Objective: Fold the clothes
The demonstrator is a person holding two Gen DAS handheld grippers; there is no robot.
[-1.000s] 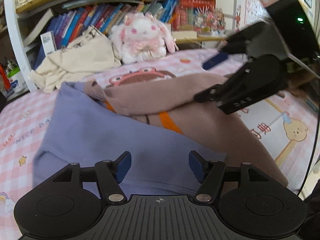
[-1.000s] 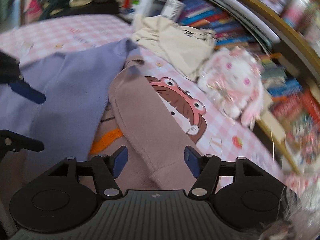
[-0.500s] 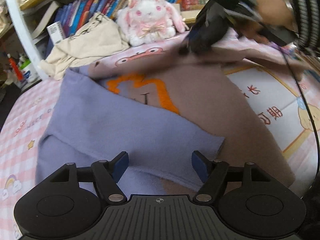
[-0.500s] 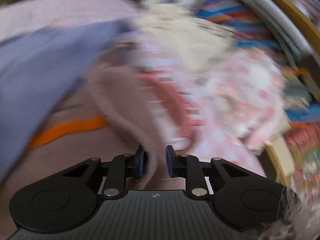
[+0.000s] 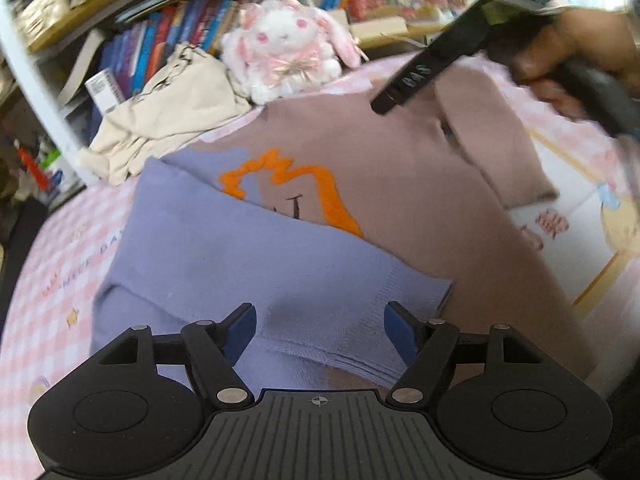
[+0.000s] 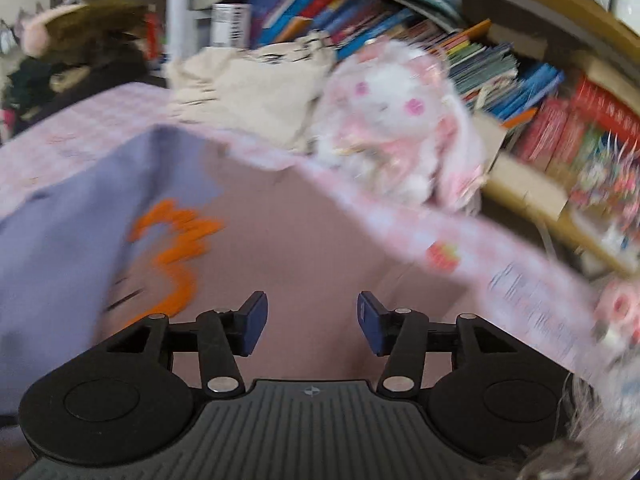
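the sweater (image 5: 400,200), mauve-brown with a lilac left part and an orange motif (image 5: 304,184), was spread flat on the pink checked bed cover (image 5: 52,264). its lilac sleeve (image 5: 280,264) was folded diagonally across the body, with the cuff lying just ahead of the left tool (image 5: 320,330). the left tool was held low over this cuff with its blue-padded fingers (image 5: 240,326) spread wide and nothing gripped between them. the brown sleeve (image 5: 492,136) was laid down along the garment's right side, partly over the body.

in the left wrist view the right tool (image 5: 416,80) was seen above the sweater's upper right area, carried by a hand (image 5: 576,44); its opening could not be judged there. in the right wrist view, which was blurred, the right tool (image 6: 312,320) was shown with its fingers (image 6: 372,322) parted and empty, above the brown fabric. a plush rabbit (image 5: 288,48) and a cream cloth bag (image 5: 172,108) were positioned beyond the sweater's far edge, against the bookshelf (image 5: 168,32).
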